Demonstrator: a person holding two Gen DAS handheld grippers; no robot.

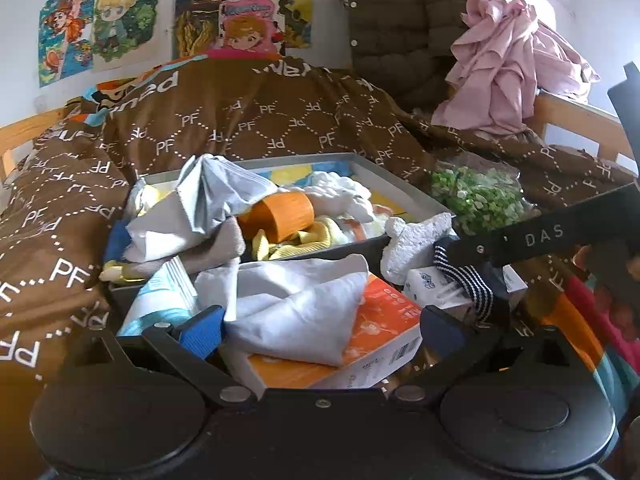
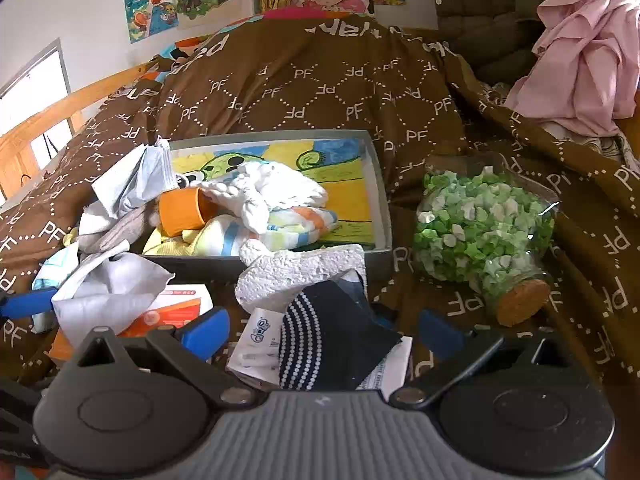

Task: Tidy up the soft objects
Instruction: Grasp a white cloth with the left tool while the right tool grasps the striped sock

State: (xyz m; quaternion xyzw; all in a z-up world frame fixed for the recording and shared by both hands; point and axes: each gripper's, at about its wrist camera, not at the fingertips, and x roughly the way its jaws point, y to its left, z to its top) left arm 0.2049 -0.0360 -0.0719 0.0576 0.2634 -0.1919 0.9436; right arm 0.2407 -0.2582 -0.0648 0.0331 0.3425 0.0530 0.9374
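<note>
Socks such as the striped navy one [image 2: 336, 336] lie between the wide-spread right gripper [image 2: 320, 332] fingers; the tissue pack [image 2: 256, 340] beneath could be pinched too.

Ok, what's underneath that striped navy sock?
The navy sock lies on a white printed packet, its far end against the white foam chunk. What's under the packet is hidden.

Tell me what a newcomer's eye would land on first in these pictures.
Probably the grey tray on the brown PF-patterned blanket, heaped at its left with cloths around an orange cup lying on its side. Right of the tray lies a corked jar of green paper stars. Nearest the right gripper, a navy striped sock rests on a white packet.
</note>
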